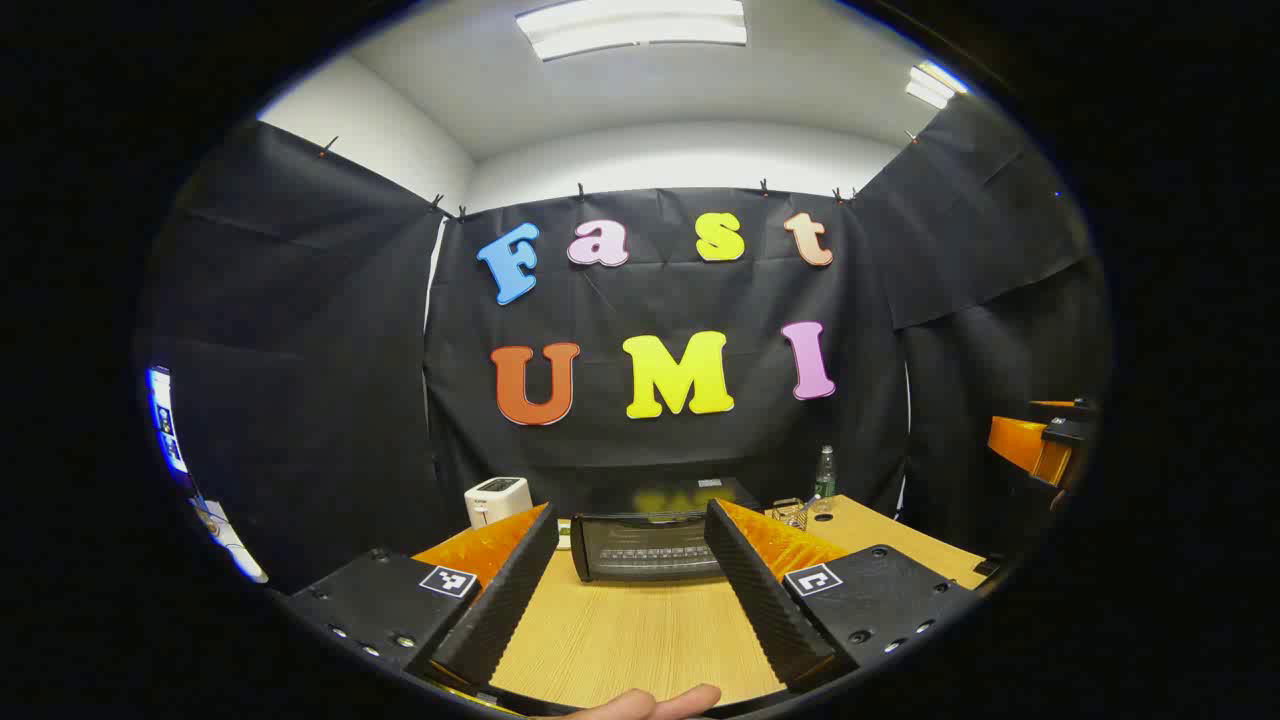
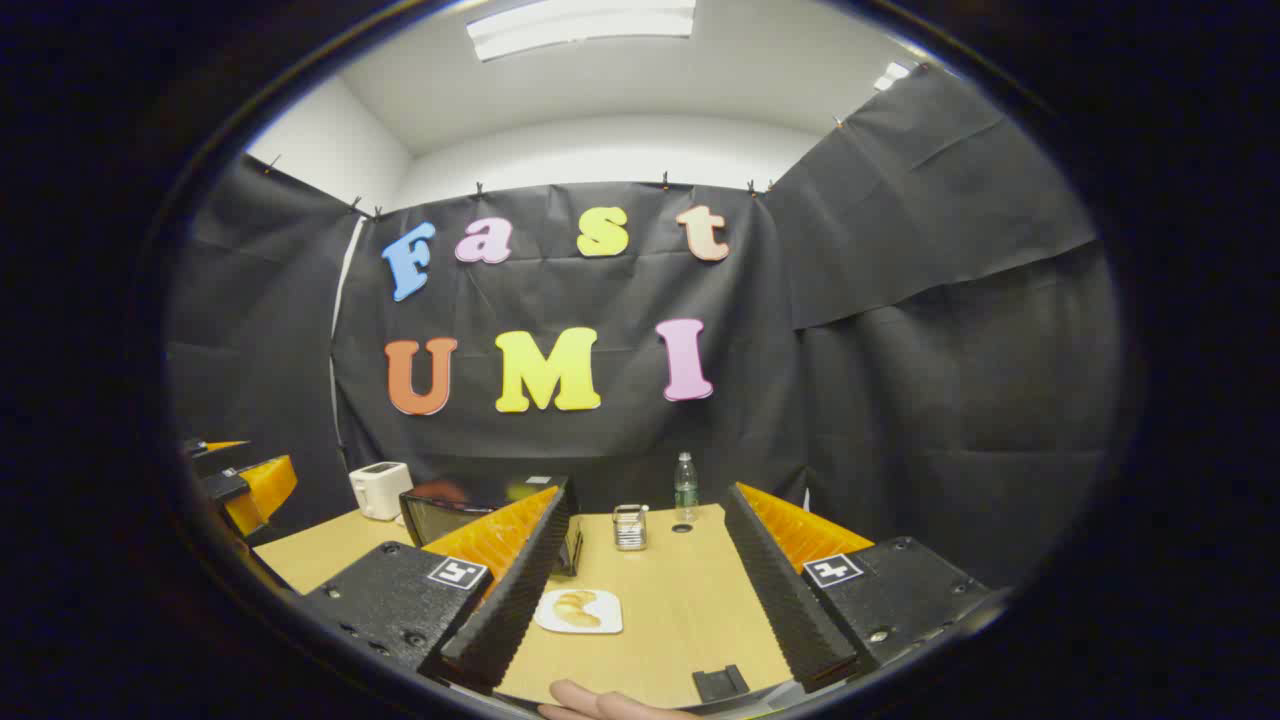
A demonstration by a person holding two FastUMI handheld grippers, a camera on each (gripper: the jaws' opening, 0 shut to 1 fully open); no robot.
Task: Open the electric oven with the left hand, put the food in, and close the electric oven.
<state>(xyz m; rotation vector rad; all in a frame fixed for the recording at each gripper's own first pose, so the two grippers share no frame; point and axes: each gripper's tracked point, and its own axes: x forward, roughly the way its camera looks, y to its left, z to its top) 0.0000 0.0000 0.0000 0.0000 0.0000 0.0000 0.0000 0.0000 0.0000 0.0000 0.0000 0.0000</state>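
- While both grippers hang above the wooden table (image 1: 620,640), the left gripper (image 1: 630,590) has its fingers spread wide with nothing between them; only bare tabletop shows in the gap.
- Straight ahead of it, the electric oven (image 1: 650,545) sits on the table with its glass door shut, framed between the two fingers.
- Left of the oven stands a white toaster (image 1: 497,498); right of the oven are a small wire holder (image 1: 790,512) and a clear bottle (image 1: 824,473).
- A fingertip (image 1: 650,703) of the person's hand shows just below the left gripper.
- The right gripper (image 2: 650,600) is likewise wide open and grips nothing.
- Right of the oven (image 2: 450,510), nearer the camera, a white plate (image 2: 578,611) carries the food (image 2: 576,607), which looks like pale pastry, though it is too small to be sure.
- Beyond the plate, right of the oven, stand the wire holder (image 2: 629,527) and the bottle (image 2: 685,487); the toaster (image 2: 380,489) is on the oven's left.
- A small black block (image 2: 720,683) lies on the table near the right gripper's finger.
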